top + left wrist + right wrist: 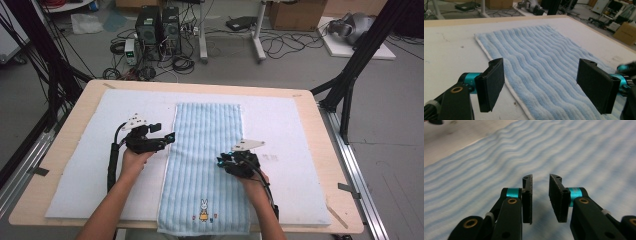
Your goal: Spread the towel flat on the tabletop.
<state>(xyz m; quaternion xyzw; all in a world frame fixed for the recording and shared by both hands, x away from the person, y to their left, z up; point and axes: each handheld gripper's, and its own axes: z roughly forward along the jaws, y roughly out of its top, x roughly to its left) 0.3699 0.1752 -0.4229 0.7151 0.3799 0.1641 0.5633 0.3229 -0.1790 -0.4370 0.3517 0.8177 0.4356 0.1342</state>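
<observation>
A light blue ribbed towel (207, 150) lies lengthwise on the white mat (85, 150), its near end with a small rabbit picture (203, 210) reaching the table's front edge. My left gripper (164, 132) hovers at the towel's left edge, open wide. In the left gripper view its jaws straddle the towel's white hem (516, 97), the gripper (541, 82) holding nothing. My right gripper (221, 161) is over the towel's right half, pointing left. In the right gripper view the towel (574, 152) lies below the gripper (540, 193), whose jaws stand a narrow gap apart with nothing between them.
The mat covers most of a wooden table (320, 150). Black frame posts (350, 75) stand at both sides. On the floor beyond are computer towers (157, 30), cables and cardboard boxes. The right gripper's teal tip (625, 67) shows at the left gripper view's right edge.
</observation>
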